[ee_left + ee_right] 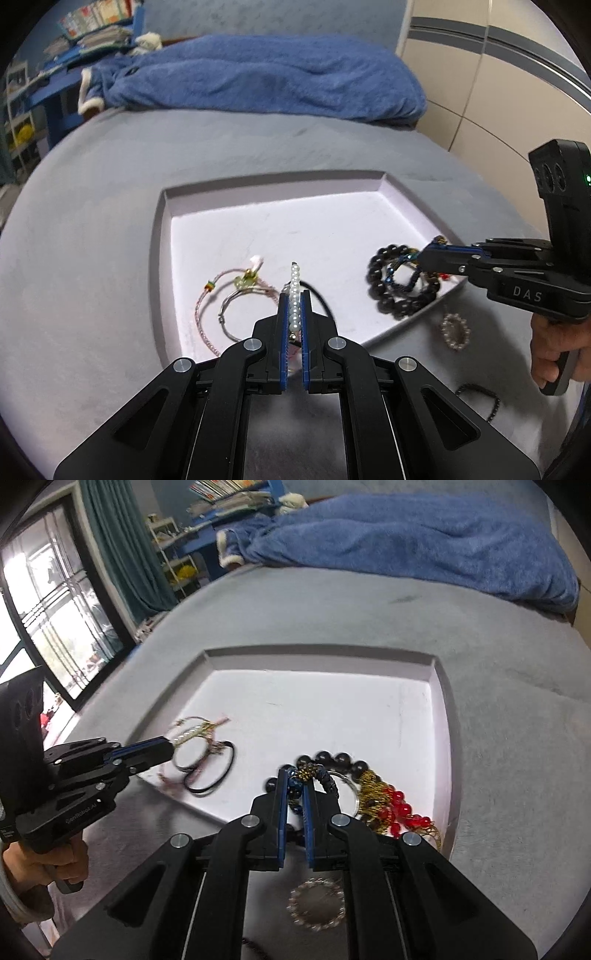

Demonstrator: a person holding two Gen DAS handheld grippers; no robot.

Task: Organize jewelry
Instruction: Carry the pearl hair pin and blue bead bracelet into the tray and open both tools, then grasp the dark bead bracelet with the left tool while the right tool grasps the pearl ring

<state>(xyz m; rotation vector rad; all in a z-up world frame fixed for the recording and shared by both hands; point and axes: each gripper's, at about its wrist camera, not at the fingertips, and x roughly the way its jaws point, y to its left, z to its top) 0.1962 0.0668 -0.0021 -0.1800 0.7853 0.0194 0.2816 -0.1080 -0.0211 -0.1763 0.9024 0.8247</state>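
A shallow white tray (295, 229) (332, 709) lies on the grey bed. My left gripper (294, 295) is shut on a white pearl bracelet (294, 291), seen also in the right wrist view (188, 736), over the tray's near left part. Pink cord and thin metal bracelets (236, 299) and a black loop (210, 775) lie below it. My right gripper (297, 775) (421, 258) is shut on a dark blue and gold beaded bracelet (314, 773), above a black bead bracelet (391, 291) (340, 760), gold chain and red beads (402, 808) at the tray's near right.
A clear crystal bead bracelet (456, 330) (317, 904) and a dark beaded string (484, 398) lie on the grey cover (92, 258) outside the tray's near edge. A blue blanket (266, 77) is heaped at the far side. Shelves (22, 110) and a window (48, 602) stand left.
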